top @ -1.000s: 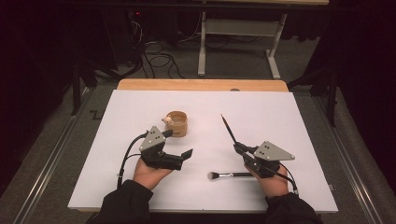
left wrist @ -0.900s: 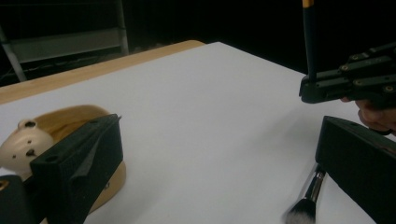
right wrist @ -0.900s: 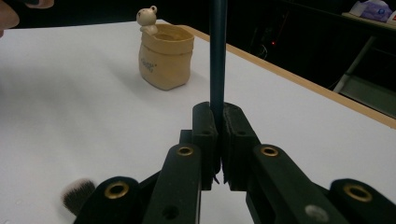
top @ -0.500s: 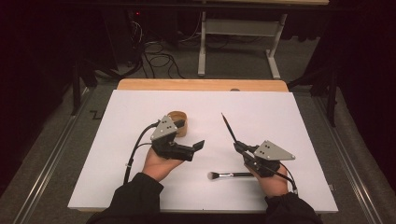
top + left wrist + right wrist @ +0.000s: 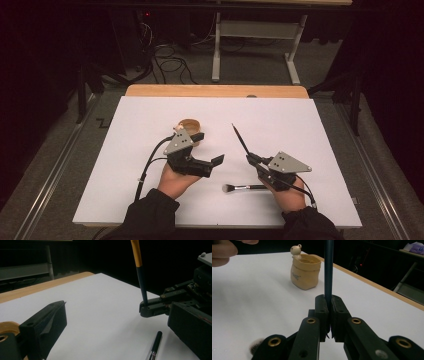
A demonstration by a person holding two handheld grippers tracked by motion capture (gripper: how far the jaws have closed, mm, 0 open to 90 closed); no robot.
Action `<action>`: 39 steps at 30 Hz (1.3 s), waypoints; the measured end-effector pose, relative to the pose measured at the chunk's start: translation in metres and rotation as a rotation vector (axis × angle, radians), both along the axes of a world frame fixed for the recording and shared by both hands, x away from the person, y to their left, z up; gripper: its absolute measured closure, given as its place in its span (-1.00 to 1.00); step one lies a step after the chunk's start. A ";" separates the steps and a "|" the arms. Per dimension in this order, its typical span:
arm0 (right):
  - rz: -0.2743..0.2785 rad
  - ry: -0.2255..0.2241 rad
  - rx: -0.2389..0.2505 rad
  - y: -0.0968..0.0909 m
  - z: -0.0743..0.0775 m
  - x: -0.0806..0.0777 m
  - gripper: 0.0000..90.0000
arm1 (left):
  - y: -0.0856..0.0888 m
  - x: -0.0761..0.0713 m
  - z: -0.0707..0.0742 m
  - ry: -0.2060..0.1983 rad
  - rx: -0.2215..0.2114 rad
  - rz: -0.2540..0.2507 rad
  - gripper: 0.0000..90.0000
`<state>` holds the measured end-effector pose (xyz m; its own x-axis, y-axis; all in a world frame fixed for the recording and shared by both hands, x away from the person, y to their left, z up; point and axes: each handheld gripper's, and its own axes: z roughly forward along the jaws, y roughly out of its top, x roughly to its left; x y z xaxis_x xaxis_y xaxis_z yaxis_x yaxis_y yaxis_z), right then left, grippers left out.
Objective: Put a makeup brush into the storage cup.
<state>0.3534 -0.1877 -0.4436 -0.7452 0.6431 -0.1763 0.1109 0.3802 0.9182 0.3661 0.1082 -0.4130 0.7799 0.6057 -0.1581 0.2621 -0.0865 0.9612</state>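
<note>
Smooth white table (image 5: 125, 165), slim dark brush (image 5: 240, 139), round tan pot (image 5: 189, 126)

a small dark print stands on the tan pouch-shaped cup (image 5: 305, 272), too blurred to read.

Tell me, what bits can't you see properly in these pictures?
- Pen: in the right gripper view its top runs off the upper edge; the shut right gripper hides its lower end.
- Pot: in the high view the left gripper covers its near side. The inside is too dark to tell what it holds.
- Makeup brush: in the high view its handle end goes under the right hand.
</note>
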 end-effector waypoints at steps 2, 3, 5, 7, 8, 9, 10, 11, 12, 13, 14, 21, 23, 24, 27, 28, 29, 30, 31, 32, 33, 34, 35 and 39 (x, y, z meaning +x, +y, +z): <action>0.009 0.000 0.000 0.002 0.000 -0.001 0.93 | 0.002 -0.001 0.000 0.004 -0.009 0.003 -0.93; 0.011 -0.002 0.004 0.004 -0.001 -0.001 0.94 | 0.002 -0.001 0.000 0.004 -0.011 0.004 -0.92; 0.020 0.001 0.004 0.006 -0.001 -0.002 0.93 | 0.002 -0.003 0.000 0.001 -0.015 0.003 -0.90; 0.028 0.004 0.000 0.010 -0.002 -0.003 0.93 | 0.002 -0.004 0.001 -0.003 -0.018 0.001 -0.87; 0.036 0.001 -0.006 0.011 -0.002 -0.003 0.94 | 0.002 -0.004 0.002 -0.006 -0.023 0.000 -0.85; 0.042 0.002 -0.003 0.014 -0.002 -0.004 0.93 | 0.002 -0.005 0.002 -0.005 -0.026 -0.002 -0.83; 0.044 0.003 -0.008 0.015 -0.003 -0.004 0.94 | 0.001 -0.005 0.002 -0.004 -0.030 -0.004 -0.81; 0.052 0.002 -0.008 0.017 -0.003 -0.004 0.94 | 0.001 -0.005 0.002 -0.002 -0.033 -0.006 -0.79; 0.054 0.005 -0.009 0.018 -0.003 -0.005 0.94 | 0.001 -0.005 0.002 -0.002 -0.036 -0.009 -0.77; 0.058 0.006 -0.005 0.019 -0.003 -0.005 0.94 | 0.001 -0.006 0.002 0.001 -0.042 -0.013 -0.73; 0.061 0.007 -0.008 0.020 -0.003 -0.005 0.94 | 0.001 -0.005 0.001 0.004 -0.054 -0.016 -0.70; 0.075 0.014 -0.006 0.026 -0.005 -0.007 0.93 | 0.000 -0.005 -0.002 0.022 -0.085 -0.018 -0.60; 0.083 0.012 -0.008 0.028 -0.006 -0.007 0.93 | 0.000 -0.004 -0.003 0.035 -0.105 -0.022 -0.56; 0.083 0.015 -0.013 0.029 -0.006 -0.007 0.93 | 0.000 -0.004 -0.004 0.044 -0.109 -0.023 -0.55; 0.092 0.016 -0.015 0.032 -0.007 -0.008 0.93 | -0.001 -0.004 -0.006 0.052 -0.130 -0.030 -0.47; 0.096 0.013 -0.014 0.033 -0.007 -0.008 0.94 | -0.001 -0.004 -0.006 0.053 -0.135 -0.031 -0.43; 0.096 0.018 -0.015 0.033 -0.007 -0.008 0.93 | -0.001 -0.003 -0.006 0.056 -0.143 -0.032 -0.40; 0.097 0.018 -0.017 0.034 -0.007 -0.009 0.93 | 0.000 -0.003 -0.007 0.060 -0.156 -0.033 -0.36; 0.099 0.016 -0.018 0.034 -0.007 -0.009 0.93 | 0.000 -0.003 -0.008 0.065 -0.162 -0.030 -0.33; 0.102 0.015 -0.018 0.035 -0.008 -0.009 0.93 | 0.000 -0.003 -0.008 0.065 -0.164 -0.030 -0.31; 0.103 0.012 -0.021 0.035 -0.008 -0.009 0.94 | 0.000 -0.003 -0.008 0.064 -0.169 -0.031 -0.29; 0.103 0.014 -0.019 0.036 -0.008 -0.009 0.94 | -0.001 -0.003 -0.008 0.063 -0.168 -0.032 -0.25; 0.105 0.015 -0.020 0.036 -0.008 -0.009 0.93 | -0.001 -0.004 -0.009 0.061 -0.166 -0.032 -0.22; 0.104 0.016 -0.025 0.038 -0.009 -0.009 0.93 | -0.001 -0.003 -0.011 0.070 -0.194 -0.037 -0.08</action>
<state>0.3442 -0.1501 -0.4525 -0.8106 0.5576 -0.1791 0.0840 0.4133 0.9067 0.3627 0.1076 -0.4240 0.7838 0.5299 -0.3239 0.3290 0.0882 0.9402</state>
